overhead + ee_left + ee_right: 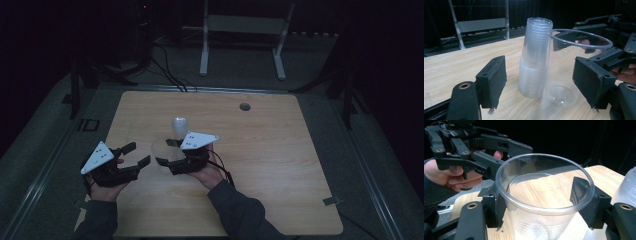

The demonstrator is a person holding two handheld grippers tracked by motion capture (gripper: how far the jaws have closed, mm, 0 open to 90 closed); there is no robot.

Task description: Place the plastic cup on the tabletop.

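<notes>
A single clear plastic cup (162, 152) stands upright on the wooden table (260, 150). My right gripper (167, 155) is shut on it, one pad on each side of the wall just under the rim (544, 195). A tall stack of clear cups (179, 127) stands right behind the held cup, very close to it (535, 57). My left gripper (136, 154) hovers to the left of the cup, open, with nothing between its pads (494, 82). Through its jaws the stack and the held cup (571, 67) both show.
A round hole (245, 106) pierces the table near its far edge. A white metal stand (242, 30) and black cables (165, 70) lie on the grey floor beyond the table. Bare tabletop stretches to the right of the hands.
</notes>
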